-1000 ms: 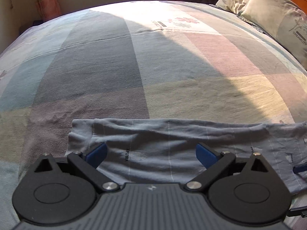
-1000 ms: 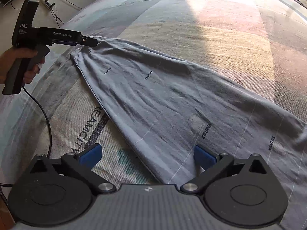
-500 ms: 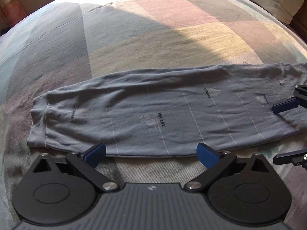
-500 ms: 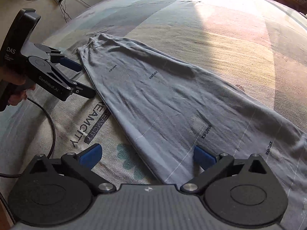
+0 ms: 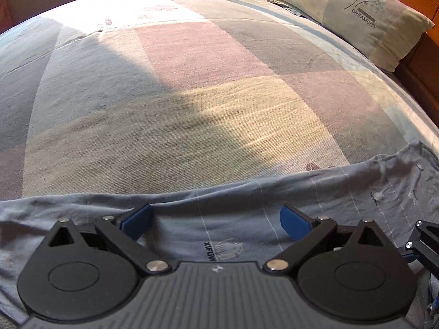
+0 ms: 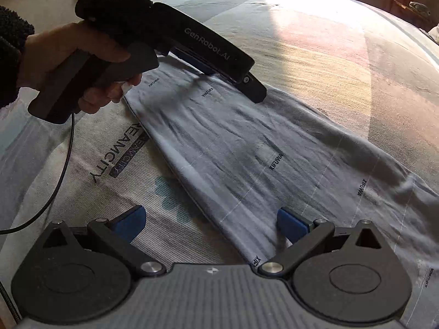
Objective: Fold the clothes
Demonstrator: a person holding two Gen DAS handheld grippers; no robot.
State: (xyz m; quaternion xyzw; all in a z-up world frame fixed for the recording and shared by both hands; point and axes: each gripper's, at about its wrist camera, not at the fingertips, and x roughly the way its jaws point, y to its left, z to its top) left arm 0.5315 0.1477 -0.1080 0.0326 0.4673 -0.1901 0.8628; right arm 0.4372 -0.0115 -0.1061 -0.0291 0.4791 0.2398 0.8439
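My right gripper [image 6: 211,222] was spread wide over the near edge of the grey garment [image 6: 247,150], which lay flat across the bed [image 6: 343,68]. Beyond, my left gripper [image 5: 216,219] hung agape above it. A pillow [image 5: 354,13] sat at the bed's far corner.

Both grippers' fingers [image 5: 135,220] spread wide

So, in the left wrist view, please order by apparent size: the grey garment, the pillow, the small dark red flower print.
1. Grey printed garment, largest, though nearest the camera.
2. Pale rectangular pillow with DREAMCITY lettering, farther away, so true ranking is unsure.
3. Dark red flower print, smallest.
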